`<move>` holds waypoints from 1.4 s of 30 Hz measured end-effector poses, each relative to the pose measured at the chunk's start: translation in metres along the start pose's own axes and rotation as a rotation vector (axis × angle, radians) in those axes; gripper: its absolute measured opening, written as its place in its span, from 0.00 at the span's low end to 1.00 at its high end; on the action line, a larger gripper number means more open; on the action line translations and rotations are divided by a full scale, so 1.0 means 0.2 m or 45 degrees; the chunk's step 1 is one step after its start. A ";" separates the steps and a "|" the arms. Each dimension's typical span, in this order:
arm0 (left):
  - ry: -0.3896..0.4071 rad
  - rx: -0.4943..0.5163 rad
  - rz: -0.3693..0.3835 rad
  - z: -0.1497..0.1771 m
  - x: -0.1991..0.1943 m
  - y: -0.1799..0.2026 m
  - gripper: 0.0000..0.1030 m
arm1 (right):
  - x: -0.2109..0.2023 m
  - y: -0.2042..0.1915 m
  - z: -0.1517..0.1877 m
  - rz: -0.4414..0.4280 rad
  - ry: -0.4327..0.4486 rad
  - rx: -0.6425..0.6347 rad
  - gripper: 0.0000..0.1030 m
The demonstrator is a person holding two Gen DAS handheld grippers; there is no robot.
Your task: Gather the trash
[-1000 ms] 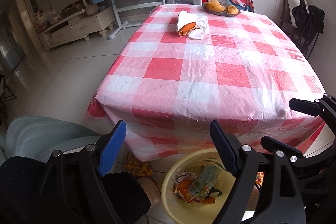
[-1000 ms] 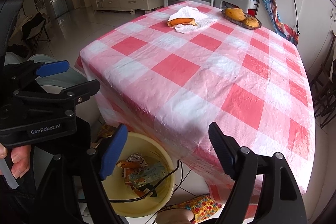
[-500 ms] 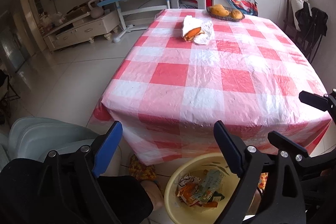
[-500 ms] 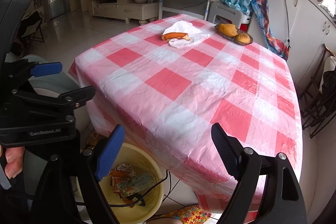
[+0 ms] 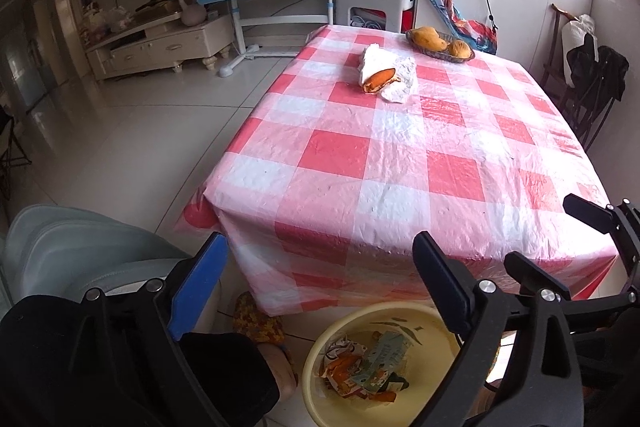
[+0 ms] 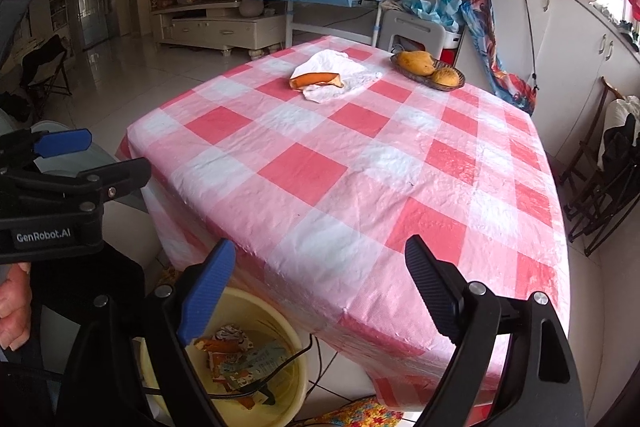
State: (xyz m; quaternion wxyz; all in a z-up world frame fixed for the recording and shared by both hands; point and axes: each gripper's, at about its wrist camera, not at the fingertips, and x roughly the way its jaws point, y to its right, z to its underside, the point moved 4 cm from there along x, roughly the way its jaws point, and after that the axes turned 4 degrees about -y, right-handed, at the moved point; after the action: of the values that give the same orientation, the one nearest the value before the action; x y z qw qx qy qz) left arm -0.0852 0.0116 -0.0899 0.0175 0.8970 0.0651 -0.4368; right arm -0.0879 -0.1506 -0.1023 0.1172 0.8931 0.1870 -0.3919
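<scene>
- the left gripper (image 5: 320,283) has just been opening its jaws; they are spread wide with nothing between them, above the near edge of the table (image 5: 400,163) with the red and white checked plastic cloth.
- the right gripper (image 6: 320,279) has also just been opening and is spread and empty.
- the round pale yellow plastic basin (image 5: 316,359) stands on the floor below the table edge, with crumpled colourful wrappers (image 5: 364,367) inside.
- an orange peel on a white plastic bag (image 5: 384,77) lies at the far end of the table, near a dark basket of fruit (image 5: 440,45).
</scene>
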 end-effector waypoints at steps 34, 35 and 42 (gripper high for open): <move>-0.018 0.005 0.001 0.01 0.02 0.03 0.90 | 0.03 -0.10 0.01 0.004 -0.013 -0.099 0.83; -0.018 0.006 0.001 0.01 0.02 0.03 0.90 | 0.04 -0.10 0.01 0.004 -0.014 -0.100 0.83; -0.022 0.014 0.000 0.03 0.03 0.04 0.91 | 0.05 -0.13 0.00 -0.001 -0.016 -0.117 0.83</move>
State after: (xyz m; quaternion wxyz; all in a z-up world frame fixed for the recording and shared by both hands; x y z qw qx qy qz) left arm -0.0855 0.0043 -0.0982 0.0132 0.8933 0.0627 -0.4448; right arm -0.0933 -0.1256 -0.1112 0.1593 0.8843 0.2044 -0.3884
